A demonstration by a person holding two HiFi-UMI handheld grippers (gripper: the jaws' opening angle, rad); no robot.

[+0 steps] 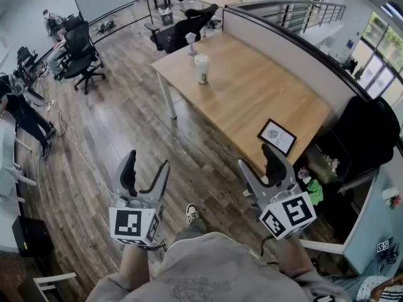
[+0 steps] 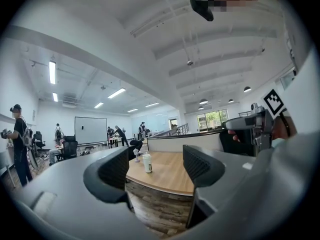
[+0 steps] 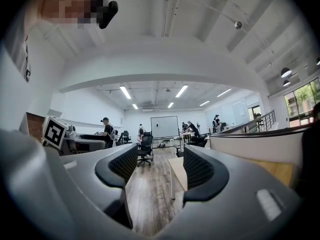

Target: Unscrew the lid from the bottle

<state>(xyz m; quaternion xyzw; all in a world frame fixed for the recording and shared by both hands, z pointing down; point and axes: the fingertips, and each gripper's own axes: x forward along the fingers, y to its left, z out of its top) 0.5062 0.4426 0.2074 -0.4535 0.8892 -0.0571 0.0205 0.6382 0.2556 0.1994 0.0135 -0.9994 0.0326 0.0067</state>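
Wooden table (image 1: 252,93): pale bottle (image 1: 201,68) small, lid (image 1: 201,58) indistinct.

- Bottle (image 1: 201,71) (image 2: 147,164): a pale, whitish, straight-sided container that is showing a darker band around its lower part. It is standing upright and alone on the wooden table (image 1: 252,99), near the far left corner and close to the left edge, with nothing touching it.
- Lid (image 1: 201,58) (image 2: 146,155): a white cap that is sitting level on the bottle's top and covering the mouth. Its finer detail is too small to tell.
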